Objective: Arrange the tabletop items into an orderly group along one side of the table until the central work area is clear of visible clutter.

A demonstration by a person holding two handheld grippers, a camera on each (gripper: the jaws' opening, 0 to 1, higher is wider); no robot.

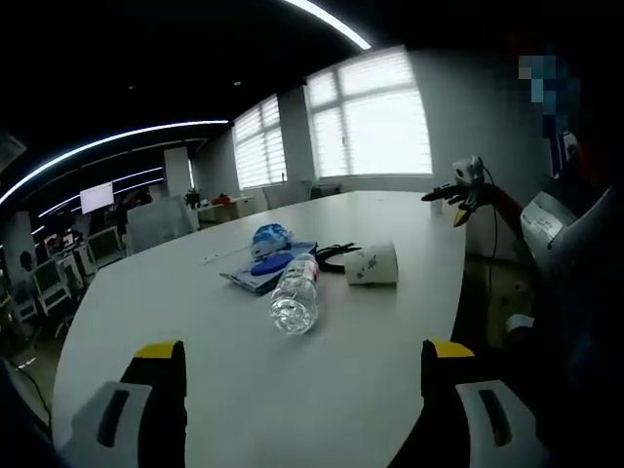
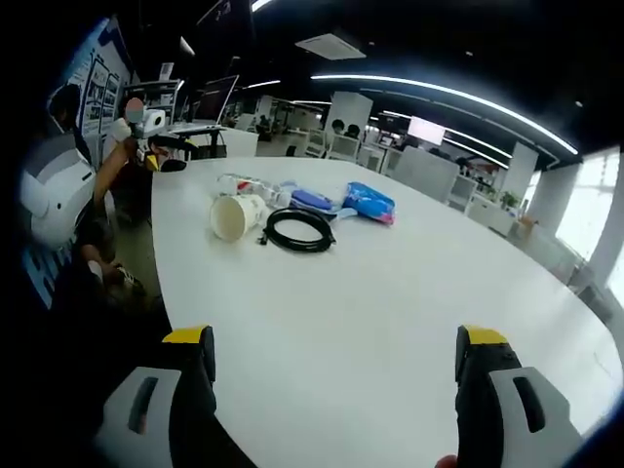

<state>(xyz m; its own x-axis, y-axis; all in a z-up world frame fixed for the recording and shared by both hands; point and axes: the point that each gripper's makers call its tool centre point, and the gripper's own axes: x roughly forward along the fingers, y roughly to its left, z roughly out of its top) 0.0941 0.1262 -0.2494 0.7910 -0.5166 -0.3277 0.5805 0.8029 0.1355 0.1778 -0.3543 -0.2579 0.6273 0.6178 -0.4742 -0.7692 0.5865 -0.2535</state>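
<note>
A small cluster lies mid-table. A clear plastic bottle (image 1: 294, 295) lies on its side, closest to my left gripper (image 1: 304, 353), whose jaws stand wide apart with nothing between them. Behind the bottle are a tipped white paper cup (image 1: 373, 264), a coiled black cable (image 1: 332, 254), a blue pouch (image 1: 270, 235) and a dark blue folder (image 1: 255, 277). In the right gripper view the cup (image 2: 234, 216) and cable (image 2: 300, 230) lie nearest, with the pouch (image 2: 369, 201) and bottle (image 2: 244, 185) behind. My right gripper (image 2: 335, 339) is open and empty, well short of them.
The long white table (image 1: 390, 331) has bare surface on both sides of the cluster. A person (image 2: 58, 195) stands at its edge (image 2: 156, 253). Office chairs (image 1: 156, 222), desks and bright windows (image 1: 375, 117) lie beyond the far end.
</note>
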